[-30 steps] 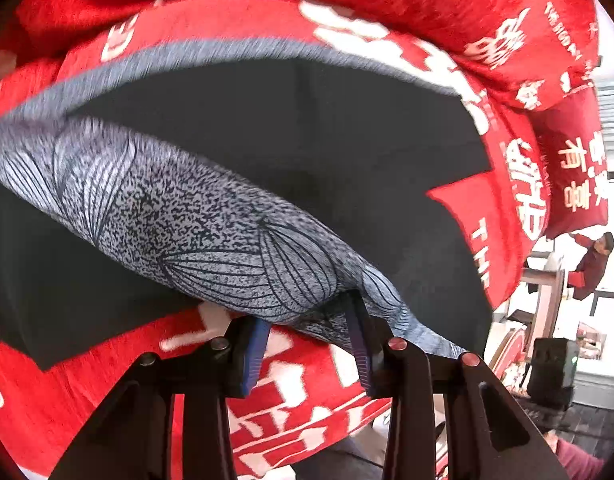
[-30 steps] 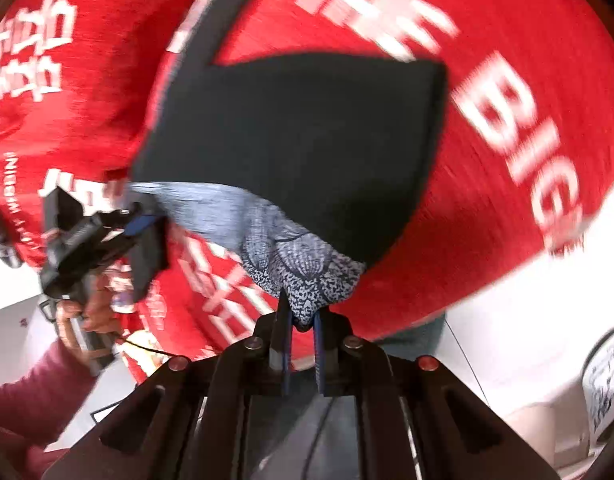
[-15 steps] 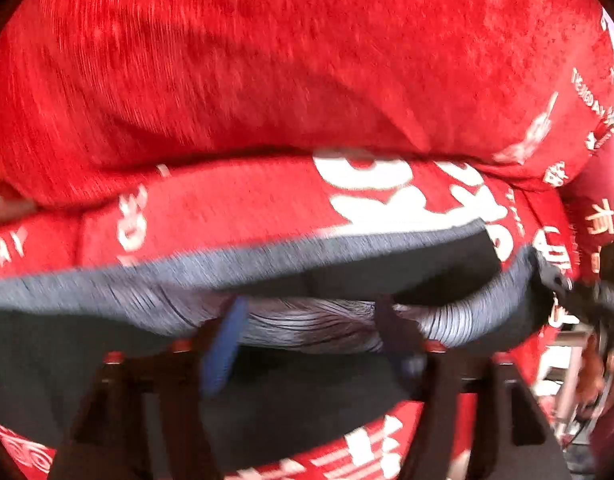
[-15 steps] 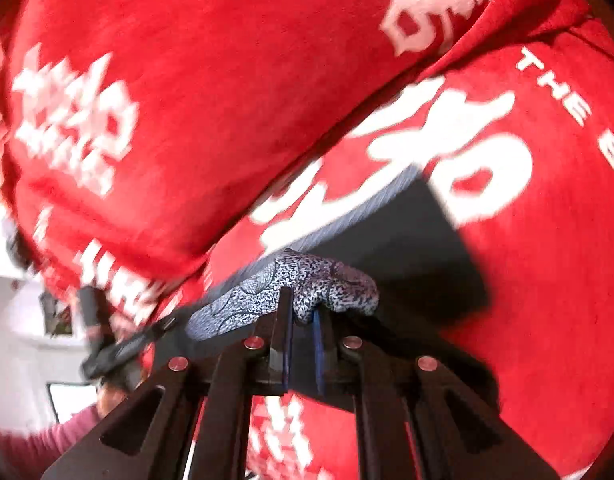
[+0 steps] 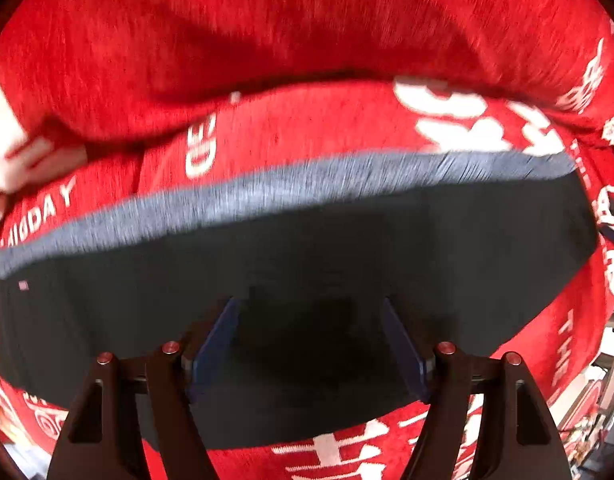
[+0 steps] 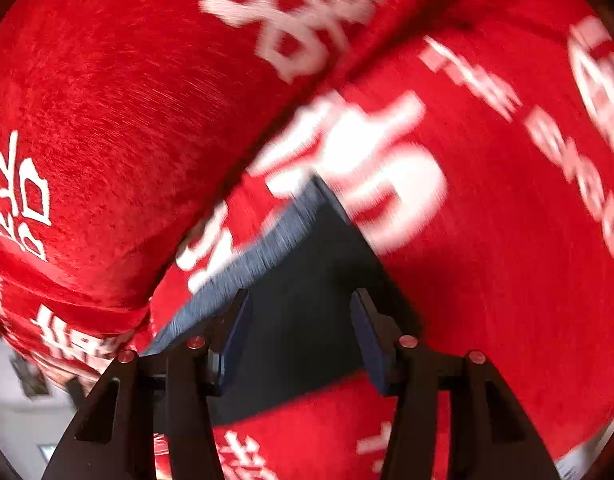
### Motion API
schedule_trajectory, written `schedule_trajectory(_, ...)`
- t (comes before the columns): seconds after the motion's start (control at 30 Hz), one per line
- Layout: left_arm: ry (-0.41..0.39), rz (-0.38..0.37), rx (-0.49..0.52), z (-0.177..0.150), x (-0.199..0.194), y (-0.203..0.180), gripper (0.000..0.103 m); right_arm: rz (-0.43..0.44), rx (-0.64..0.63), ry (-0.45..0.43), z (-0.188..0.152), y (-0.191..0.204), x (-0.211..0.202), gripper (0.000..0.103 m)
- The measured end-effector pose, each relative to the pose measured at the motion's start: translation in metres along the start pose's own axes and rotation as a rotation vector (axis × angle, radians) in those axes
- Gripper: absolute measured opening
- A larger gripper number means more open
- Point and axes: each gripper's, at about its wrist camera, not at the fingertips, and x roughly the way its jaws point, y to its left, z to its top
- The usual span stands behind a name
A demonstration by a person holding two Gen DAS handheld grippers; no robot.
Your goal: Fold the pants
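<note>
The pants (image 5: 307,248) lie folded flat on the red cover, dark with a grey-blue band (image 5: 267,196) along the far edge. My left gripper (image 5: 307,344) is open and empty, its jaws wide apart just above the near part of the pants. In the right wrist view the pants (image 6: 307,280) show as a dark wedge with the grey band (image 6: 263,256) on the left edge. My right gripper (image 6: 303,336) is open and empty over the pants' near corner.
A red cover with white lettering (image 5: 347,128) lies under the pants, with a red cushion or backrest (image 6: 107,120) rising behind. Room clutter shows at the far right edge (image 5: 611,360) of the left wrist view.
Both grippers carried the patterned fold over and laid it down. The right gripper let go and opened; the left stayed open. The pants now lie flat, patterned inside hidden.
</note>
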Motion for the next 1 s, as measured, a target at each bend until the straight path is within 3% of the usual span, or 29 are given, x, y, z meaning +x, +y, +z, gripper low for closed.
schedule_trajectory(0.13, 0.034, -0.001, -0.019, -0.014, 0.007, 0.0, 0.075, 0.026, 0.12, 0.071, -0.038, -0.028, 0.013, 0.054)
schedule_trajectory(0.3, 0.023, 0.009, -0.002, -0.026, -0.006, 0.004, 0.075, 0.055, 0.12, 0.113, -0.065, -0.015, 0.025, 0.055)
schedule_trajectory(0.37, 0.013, 0.013, -0.011, -0.03, -0.013, 0.011, 0.075, 0.054, 0.082, 0.138, -0.075, -0.002, 0.028, 0.064)
schedule_trajectory(0.43, -0.004, 0.01, -0.03, -0.036, -0.019, 0.022, 0.075, 0.052, 0.038, 0.156, -0.082, 0.014, 0.031, 0.083)
schedule_trajectory(0.47, -0.009, 0.011, -0.041, -0.039, -0.021, 0.029, 0.075, 0.049, 0.011, 0.161, -0.087, 0.024, 0.033, 0.084)
schedule_trajectory(0.63, -0.042, 0.03, -0.083, -0.052, -0.029, 0.08, 0.075, 0.021, -0.116, 0.176, -0.113, 0.07, 0.045, 0.092)
schedule_trajectory(0.77, -0.073, 0.069, -0.115, -0.057, -0.033, 0.139, 0.075, 0.118, -0.126, 0.231, -0.152, 0.106, 0.074, 0.093)
schedule_trajectory(0.8, -0.072, 0.083, -0.126, -0.058, -0.033, 0.154, 0.075, 0.162, -0.112, 0.262, -0.166, 0.115, 0.086, 0.103)
schedule_trajectory(0.87, -0.073, 0.103, -0.156, -0.06, -0.035, 0.19, 0.075, 0.237, -0.073, 0.324, -0.195, 0.133, 0.108, 0.103)
schedule_trajectory(1.0, -0.092, 0.169, -0.193, -0.07, -0.041, 0.254, 0.075, 0.266, -0.081, 0.399, -0.248, 0.178, 0.144, 0.103)
